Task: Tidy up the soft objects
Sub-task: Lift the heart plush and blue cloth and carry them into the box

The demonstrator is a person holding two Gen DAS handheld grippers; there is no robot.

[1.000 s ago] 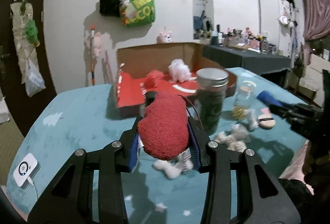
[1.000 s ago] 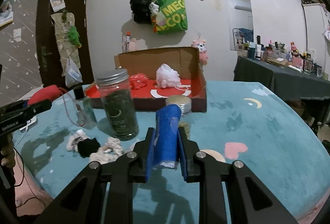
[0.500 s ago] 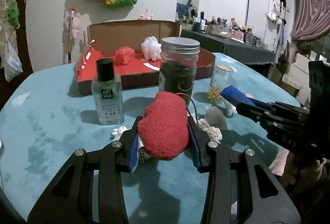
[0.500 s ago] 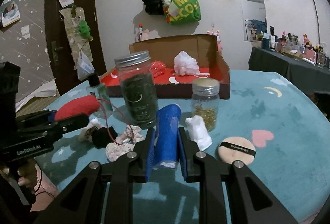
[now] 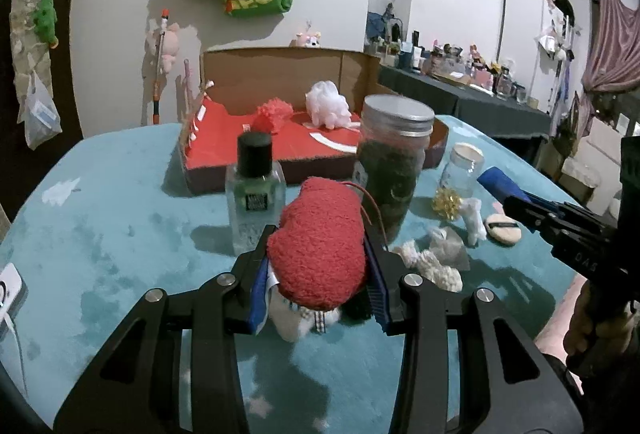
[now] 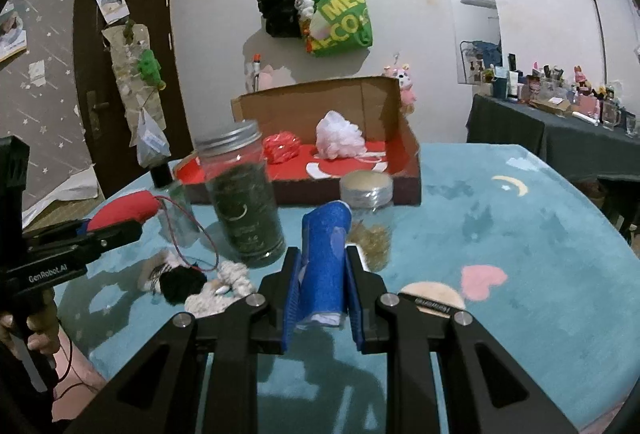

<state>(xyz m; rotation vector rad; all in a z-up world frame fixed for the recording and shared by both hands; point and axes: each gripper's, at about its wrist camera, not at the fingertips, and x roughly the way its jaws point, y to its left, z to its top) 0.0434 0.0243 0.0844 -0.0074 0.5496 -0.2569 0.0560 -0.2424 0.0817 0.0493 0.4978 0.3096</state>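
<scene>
A fuzzy red plush toy [image 5: 316, 258] with white legs is clamped in my left gripper [image 5: 319, 234], low over the teal table cover [image 5: 120, 234]. My right gripper [image 6: 323, 254] is shut on a blue soft roll [image 6: 326, 230]. Across the table stands the cardboard box [image 5: 280, 150] with a red floor. It holds a red mesh puff [image 5: 272, 114] and a white mesh puff [image 5: 328, 106]. Each gripper shows in the other's view: the left gripper [image 6: 100, 230] at the left, the right gripper [image 5: 504, 190] at the right.
Between me and the box stand a tall dark jar [image 5: 394, 162], a green bottle [image 5: 256, 194] and a small glass jar [image 5: 464, 170]. A cream knitted piece [image 5: 432, 266], a small white plush [image 5: 474, 216], a powder puff [image 5: 502, 228] and a black pompom [image 6: 180, 280] lie nearby.
My left gripper has sunk and swung with the red plush, so the green bottle and the jars now stand close ahead. The right gripper has hardly moved. Both grips hold.
</scene>
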